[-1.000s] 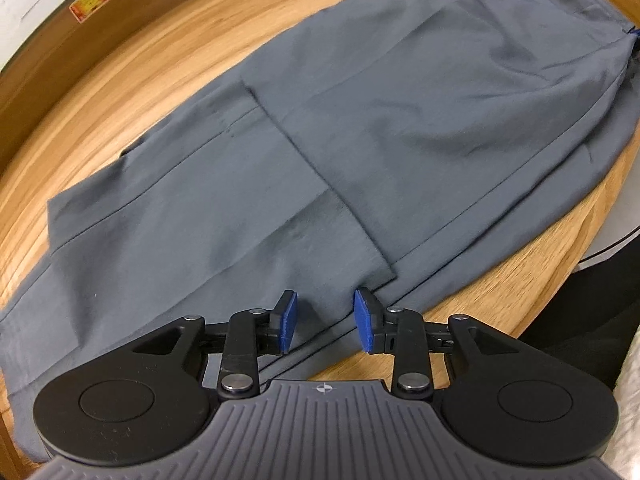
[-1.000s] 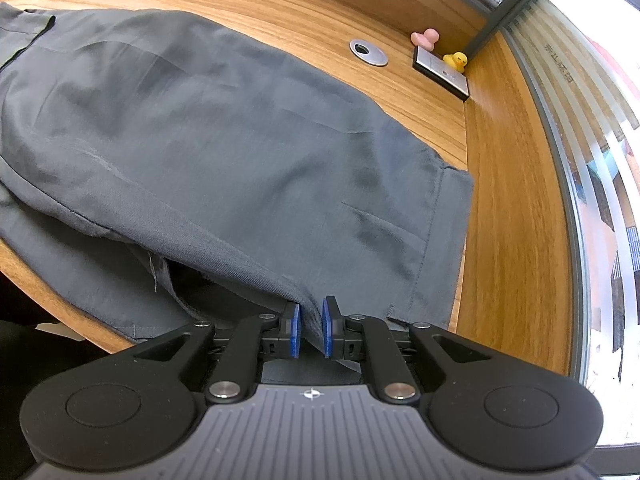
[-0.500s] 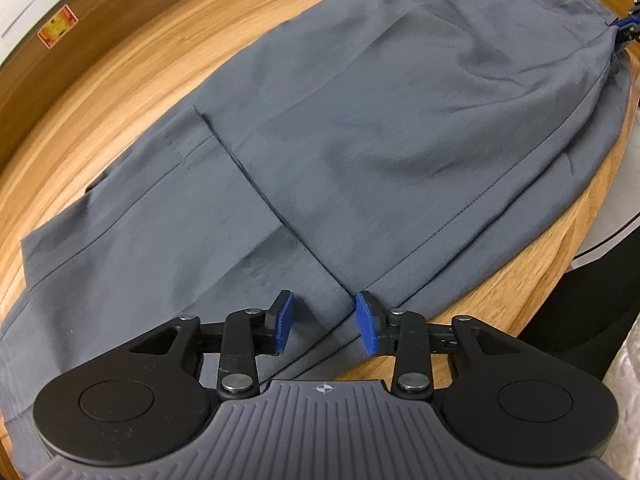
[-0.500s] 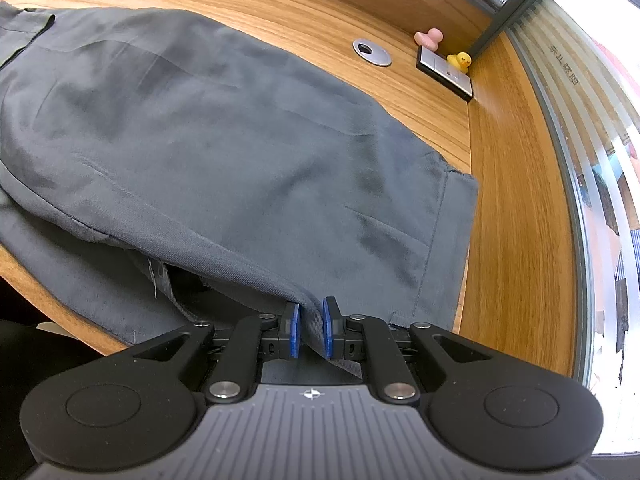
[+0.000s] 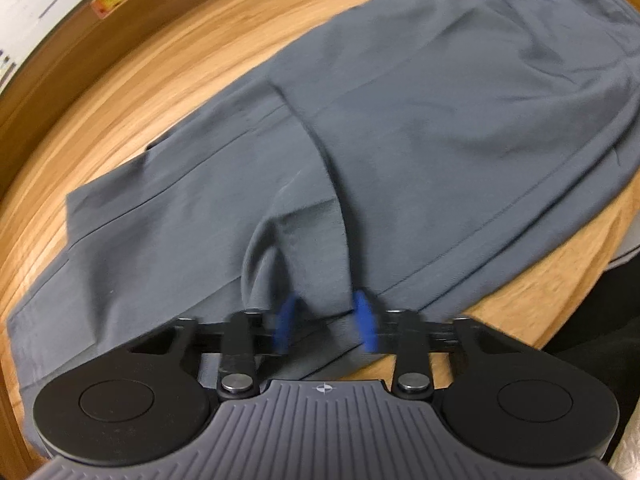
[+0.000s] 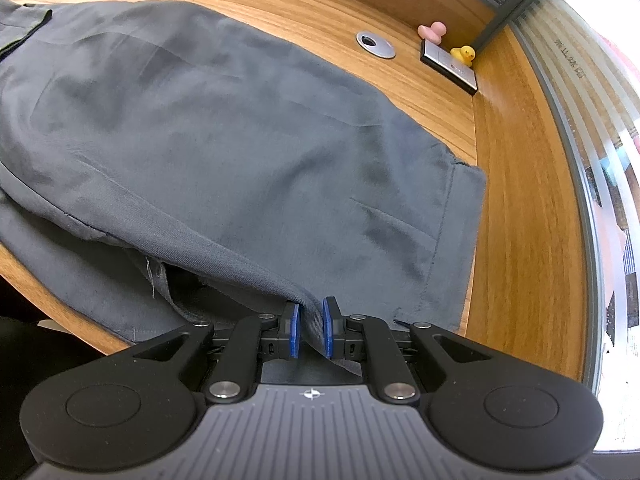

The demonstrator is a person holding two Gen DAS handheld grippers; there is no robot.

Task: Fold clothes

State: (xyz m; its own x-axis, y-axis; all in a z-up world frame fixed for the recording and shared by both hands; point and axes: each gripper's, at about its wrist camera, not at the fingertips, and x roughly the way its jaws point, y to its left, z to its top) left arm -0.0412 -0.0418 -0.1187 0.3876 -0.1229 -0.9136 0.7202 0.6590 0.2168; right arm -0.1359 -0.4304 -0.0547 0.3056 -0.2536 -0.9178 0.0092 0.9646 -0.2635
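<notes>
The right gripper pinched a fold of the grey trousers; the left gripper stood half-open around a raised hem corner. Both lay on the wooden table; closing squarely before lifting seemed wise

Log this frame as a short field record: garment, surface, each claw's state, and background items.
garment: grey trousers, spread flat, partly folded over themselves
surface: wooden table, trousers overhang its near edge
left claw: open, straddling a raised fold of cloth; picture blurred
right claw: shut on trousers edge
background: yellow duck, pink toy, metal grommet, window blinds
</notes>
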